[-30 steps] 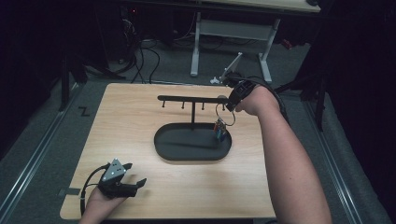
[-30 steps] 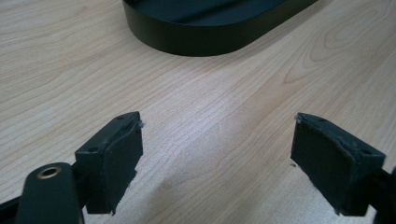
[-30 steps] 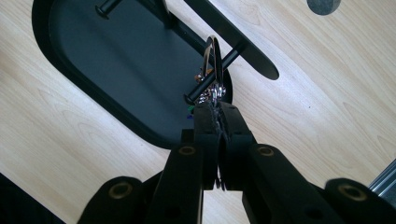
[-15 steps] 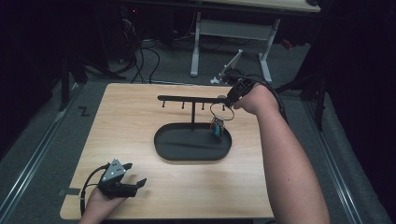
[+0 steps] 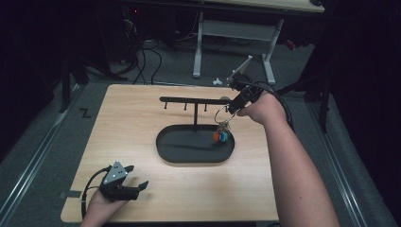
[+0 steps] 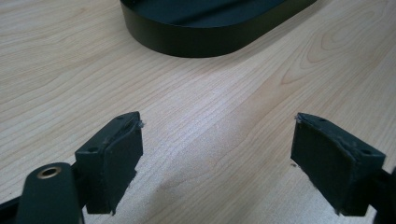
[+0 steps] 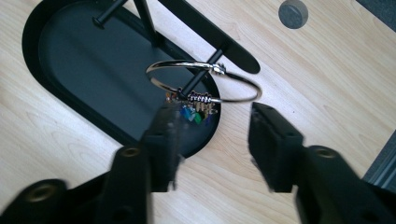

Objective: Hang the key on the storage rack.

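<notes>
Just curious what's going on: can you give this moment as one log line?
right gripper: just opened, released | key ring: hanging on rack peg over tray | left gripper: open, idle on table

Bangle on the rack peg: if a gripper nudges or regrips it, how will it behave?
The bangle is a thin wire hoop, so probably light and stiff. It hangs on one peg, so a nudge would likely swing it. Its charm cluster dangles loose and may sway. The smooth metal could slip between the pads.

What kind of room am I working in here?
Likely a lab or workshop set up for recording, not a home. A small wooden table stands alone on grey carpet, loose cables trail across the floor behind it, and a white-legged desk sits beyond. The surroundings are dark.
</notes>
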The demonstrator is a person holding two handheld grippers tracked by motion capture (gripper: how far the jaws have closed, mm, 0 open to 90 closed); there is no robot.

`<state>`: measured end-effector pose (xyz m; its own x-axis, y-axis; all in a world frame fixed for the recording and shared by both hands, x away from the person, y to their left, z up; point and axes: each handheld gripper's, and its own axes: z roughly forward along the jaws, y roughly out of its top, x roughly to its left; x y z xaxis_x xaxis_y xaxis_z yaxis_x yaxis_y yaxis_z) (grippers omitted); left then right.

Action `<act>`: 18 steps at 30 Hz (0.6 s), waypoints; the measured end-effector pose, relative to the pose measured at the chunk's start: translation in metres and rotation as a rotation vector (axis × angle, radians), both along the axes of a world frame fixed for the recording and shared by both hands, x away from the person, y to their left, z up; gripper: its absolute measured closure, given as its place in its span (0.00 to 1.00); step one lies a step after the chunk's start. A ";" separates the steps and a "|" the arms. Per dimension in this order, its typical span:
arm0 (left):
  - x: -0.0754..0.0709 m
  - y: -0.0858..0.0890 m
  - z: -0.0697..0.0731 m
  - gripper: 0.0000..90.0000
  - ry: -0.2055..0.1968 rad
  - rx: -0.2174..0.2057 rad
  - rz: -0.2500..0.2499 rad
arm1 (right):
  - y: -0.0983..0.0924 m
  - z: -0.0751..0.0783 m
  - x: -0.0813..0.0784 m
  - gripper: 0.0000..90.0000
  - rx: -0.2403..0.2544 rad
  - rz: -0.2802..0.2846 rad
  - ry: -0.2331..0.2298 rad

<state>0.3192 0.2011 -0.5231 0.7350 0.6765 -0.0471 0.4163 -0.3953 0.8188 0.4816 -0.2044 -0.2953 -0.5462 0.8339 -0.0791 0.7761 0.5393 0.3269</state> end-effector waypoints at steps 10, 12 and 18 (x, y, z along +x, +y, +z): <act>0.000 -0.002 -0.001 0.19 0.006 0.011 -0.001 | -0.022 -0.020 -0.017 0.36 0.023 -0.059 -0.056; 0.000 -0.002 -0.002 0.19 0.005 0.010 0.000 | -0.028 -0.030 -0.021 0.35 0.035 -0.060 -0.051; 0.000 -0.003 -0.002 0.19 0.009 0.017 -0.004 | -0.035 -0.049 -0.031 0.29 0.069 -0.098 -0.063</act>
